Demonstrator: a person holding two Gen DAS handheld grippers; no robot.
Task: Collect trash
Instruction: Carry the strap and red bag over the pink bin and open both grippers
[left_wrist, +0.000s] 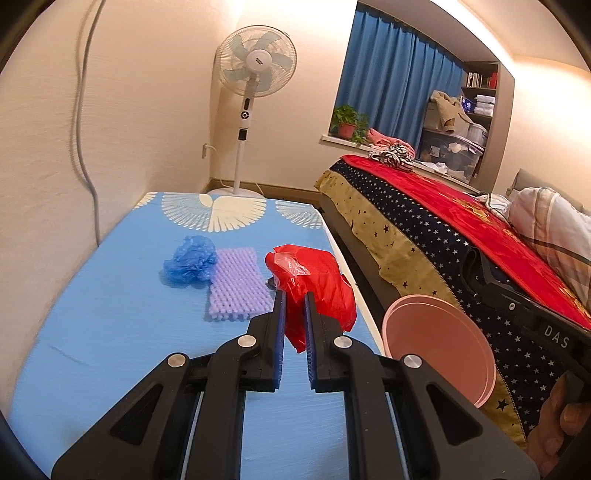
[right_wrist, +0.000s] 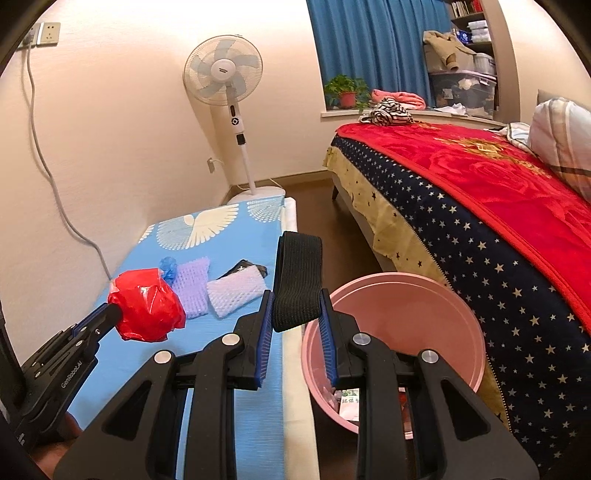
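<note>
My left gripper (left_wrist: 294, 299) is shut on a crumpled red plastic bag (left_wrist: 314, 280) just above the blue tablecloth (left_wrist: 110, 314). In the right wrist view that bag (right_wrist: 147, 310) bulges from the left gripper's tips at the left. My right gripper (right_wrist: 296, 299) is shut on a black ribbed elastic band (right_wrist: 299, 273), which stands up between its blue pads above the table's right edge, beside the pink bin (right_wrist: 395, 332). On the cloth lie a blue plastic wad (left_wrist: 190, 264), a purple foam net (left_wrist: 236, 288) and a white foam net (right_wrist: 236, 290).
The pink bin (left_wrist: 439, 347) stands on the floor between the table and the bed (right_wrist: 480, 203), with some scraps at its bottom. A small black item (right_wrist: 243, 267) lies behind the white net. A standing fan (left_wrist: 255, 62) is at the far end, by the wall.
</note>
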